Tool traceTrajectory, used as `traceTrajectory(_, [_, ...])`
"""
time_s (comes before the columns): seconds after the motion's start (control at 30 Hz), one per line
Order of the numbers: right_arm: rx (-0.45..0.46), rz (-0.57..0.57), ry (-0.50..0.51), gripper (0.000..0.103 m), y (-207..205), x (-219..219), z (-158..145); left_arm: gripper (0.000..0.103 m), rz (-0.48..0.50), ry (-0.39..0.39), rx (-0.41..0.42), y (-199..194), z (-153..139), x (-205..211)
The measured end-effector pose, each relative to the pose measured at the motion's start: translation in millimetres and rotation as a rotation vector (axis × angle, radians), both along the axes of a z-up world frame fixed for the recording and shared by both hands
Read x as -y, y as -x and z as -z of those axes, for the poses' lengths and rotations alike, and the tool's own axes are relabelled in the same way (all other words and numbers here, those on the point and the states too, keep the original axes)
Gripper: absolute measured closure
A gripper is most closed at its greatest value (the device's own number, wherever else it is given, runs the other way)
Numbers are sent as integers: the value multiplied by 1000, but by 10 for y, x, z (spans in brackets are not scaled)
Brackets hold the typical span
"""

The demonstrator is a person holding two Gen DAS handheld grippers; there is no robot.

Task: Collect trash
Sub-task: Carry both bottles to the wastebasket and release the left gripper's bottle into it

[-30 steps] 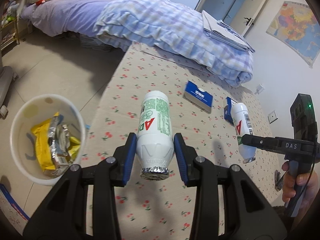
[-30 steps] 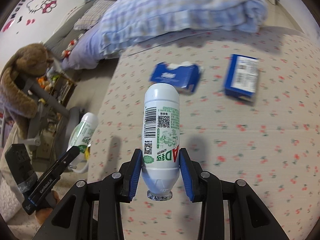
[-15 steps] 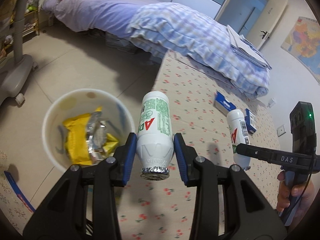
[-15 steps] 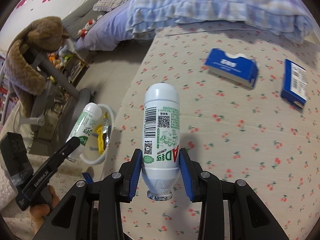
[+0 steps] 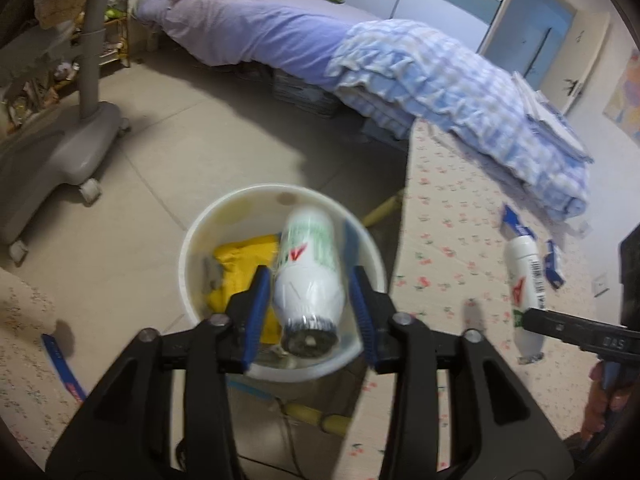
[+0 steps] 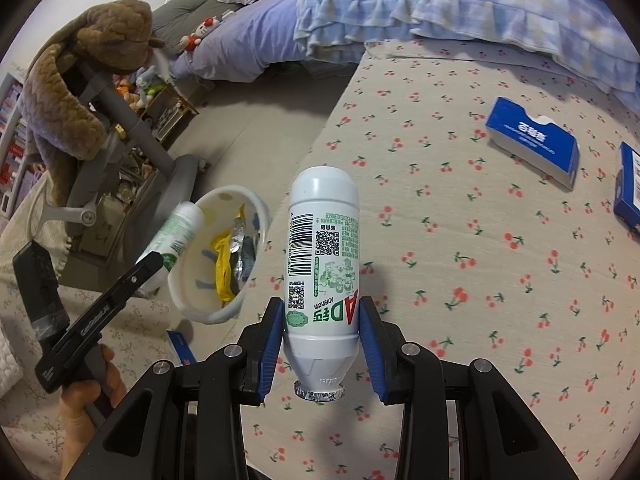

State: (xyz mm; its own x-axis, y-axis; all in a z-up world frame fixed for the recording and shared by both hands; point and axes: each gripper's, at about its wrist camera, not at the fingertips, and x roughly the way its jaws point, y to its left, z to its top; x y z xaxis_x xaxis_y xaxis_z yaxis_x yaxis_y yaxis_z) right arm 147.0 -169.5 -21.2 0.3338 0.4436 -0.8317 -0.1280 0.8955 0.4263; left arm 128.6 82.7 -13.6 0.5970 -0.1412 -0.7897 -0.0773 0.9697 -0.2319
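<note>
A white drink bottle with green print sits between the pads of my left gripper, right over the white trash bin on the floor. The jaws stand a little apart from the bottle's sides and the bottle is blurred. The bin holds yellow and silver wrappers. My right gripper is shut on a second white bottle above the cherry-print table. The bin also shows in the right wrist view, at the left.
Two blue boxes lie at the far right of the table. A bed with a checked quilt stands behind. A grey wheeled stand is on the floor at the left. A blue card lies on the rug.
My left gripper has swung left off the table to over the bin and its jaws have opened off the bottle. My right gripper has followed left, still holding its bottle.
</note>
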Motion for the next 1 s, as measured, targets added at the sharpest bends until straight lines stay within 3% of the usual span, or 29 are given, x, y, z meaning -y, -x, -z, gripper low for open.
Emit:
traceTrajectory(0.03, [0,-1,0,65,-2,-13,0,23,-21,-16,-18,-9,13,-22])
traceTrajectory(0.1, [1,-2,-1,65,-8,-41,2,16,-58,-38,-20,11,7,-53])
traceTrajectory(0.5, [13,-38,8,65,-30,-333,-20,8,-136,-79,-133,169,95,-353])
traceTrajectory(1.0, [59,-137,-12,65,-188,-1126,3,7,-191,-108,-136,252,-13,-609])
